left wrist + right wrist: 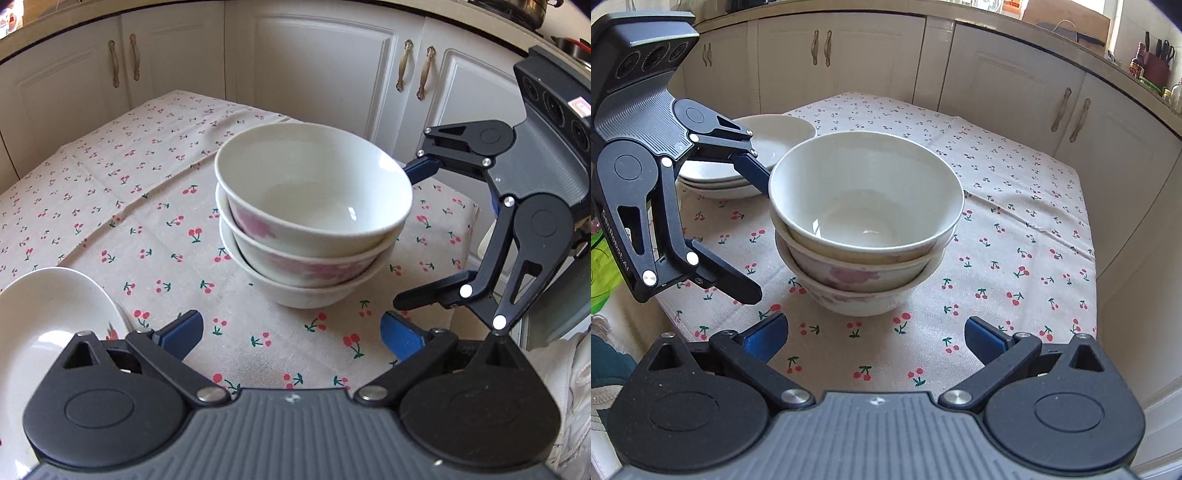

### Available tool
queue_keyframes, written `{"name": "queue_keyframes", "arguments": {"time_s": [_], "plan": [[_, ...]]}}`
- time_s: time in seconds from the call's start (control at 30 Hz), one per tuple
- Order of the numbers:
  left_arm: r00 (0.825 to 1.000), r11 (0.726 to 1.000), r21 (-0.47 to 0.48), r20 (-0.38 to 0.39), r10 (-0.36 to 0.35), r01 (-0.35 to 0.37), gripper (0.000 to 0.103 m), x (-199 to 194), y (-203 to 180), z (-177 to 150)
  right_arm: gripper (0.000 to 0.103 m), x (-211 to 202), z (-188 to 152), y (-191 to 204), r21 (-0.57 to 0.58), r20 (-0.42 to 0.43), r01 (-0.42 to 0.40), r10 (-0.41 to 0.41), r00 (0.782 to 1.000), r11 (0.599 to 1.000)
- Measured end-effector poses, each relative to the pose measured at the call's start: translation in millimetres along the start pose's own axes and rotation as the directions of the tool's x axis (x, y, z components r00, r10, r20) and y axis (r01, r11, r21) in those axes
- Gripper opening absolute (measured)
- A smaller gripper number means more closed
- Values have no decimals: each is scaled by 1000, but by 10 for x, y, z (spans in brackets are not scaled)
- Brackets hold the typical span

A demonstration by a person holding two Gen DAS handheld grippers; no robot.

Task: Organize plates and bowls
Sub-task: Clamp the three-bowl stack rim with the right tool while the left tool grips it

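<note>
Three bowls (310,218) sit nested mid-table on the cherry-print cloth (110,206), plates (746,162) stacked near its far-left corner; sorting looks nearly done, with any remaining move likely a gentle nudge to square the stack. The left gripper (291,332) and right gripper (875,332) flank the bowls, both spread wide and empty.

Only legible text: "GenRobot.AI", white letters running along the black linkage arm of the left gripper (759,232), right wrist view. Red-and-white sticker (580,107) on right gripper (404,236): print unreadable.
</note>
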State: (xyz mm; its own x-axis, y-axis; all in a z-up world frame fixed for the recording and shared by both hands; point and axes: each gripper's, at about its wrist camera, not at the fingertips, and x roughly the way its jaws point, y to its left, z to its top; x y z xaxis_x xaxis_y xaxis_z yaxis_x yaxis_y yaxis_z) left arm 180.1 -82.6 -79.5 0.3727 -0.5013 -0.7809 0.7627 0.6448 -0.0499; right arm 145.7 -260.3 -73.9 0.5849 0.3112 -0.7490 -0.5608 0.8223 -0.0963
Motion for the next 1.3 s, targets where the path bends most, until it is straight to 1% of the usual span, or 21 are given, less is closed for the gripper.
{"name": "queue_keyframes", "arguments": {"time_s": [0.13,0.2,0.3,0.4,0.53,0.63,0.73,0.8,1.0,1.2,1.3], "plan": [[999,998,61,-37,18,-16,101,121,-8,11,103,100,-25,-30,-4,-29,-1,1,1000,1000],[998,998,66,-58,8,-5,101,173,13,22,103,147,-31,-48,-2,-41,-6,6,999,1000],[997,995,96,-71,14,-7,101,220,15,48,103,199,-35,-78,-3,-54,-19,18,998,1000],[997,994,107,-73,2,5,101,245,39,83,103,221,-25,-91,-12,-58,-24,23,998,1000],[997,992,125,-73,-17,26,101,256,96,130,103,233,17,-129,-28,-48,-54,52,997,998],[997,990,136,-68,-39,48,99,248,133,157,103,230,65,-129,-61,-35,-75,73,997,995],[996,982,170,-63,-68,78,99,232,160,178,103,211,136,-148,-92,-15,-122,122,992,988],[995,976,195,-59,-85,95,94,220,179,198,102,205,175,-147,-127,-14,-145,144,989,981],[985,962,214,-60,-160,169,90,210,274,258,99,242,270,-154,-194,-48,-176,170,984,965],[973,944,237,-86,-216,231,84,237,307,286,97,238,350,-162,-222,-77,-211,198,977,952],[969,935,254,-94,-230,247,83,258,339,312,95,259,387,-170,-231,-92,-223,207,974,947]]}}
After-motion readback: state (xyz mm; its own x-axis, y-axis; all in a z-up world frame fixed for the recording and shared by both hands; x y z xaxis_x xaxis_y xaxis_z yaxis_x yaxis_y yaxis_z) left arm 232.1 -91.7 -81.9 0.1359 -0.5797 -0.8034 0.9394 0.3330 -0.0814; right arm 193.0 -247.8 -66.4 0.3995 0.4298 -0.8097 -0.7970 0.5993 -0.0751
